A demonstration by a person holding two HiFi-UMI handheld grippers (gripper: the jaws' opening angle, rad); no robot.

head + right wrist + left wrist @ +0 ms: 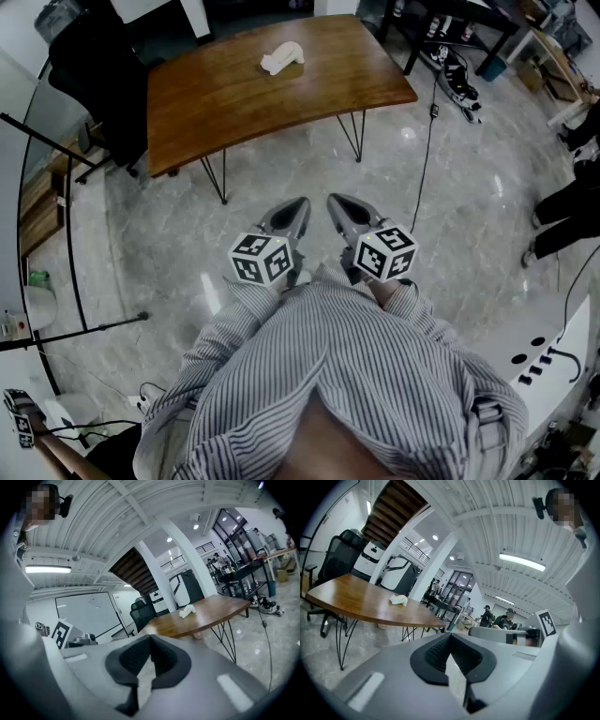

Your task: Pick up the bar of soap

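Note:
A pale, lumpy bar of soap (281, 59) lies at the far middle of the curved wooden table (225, 103). It shows small in the left gripper view (398, 600) and in the right gripper view (187, 611). Both grippers hang side by side over the marble floor, close to my chest and well short of the table. The left gripper (300, 203) has its jaws together with nothing between them (450, 637). The right gripper (335, 201) is likewise shut and empty (150, 639).
A black office chair (94, 66) stands at the table's left end. A cable (427, 159) trails across the floor right of the table, near shoes (459, 80) under a dark desk. A person's legs (567, 202) show at the right edge. Stand legs (75, 244) cross the left side.

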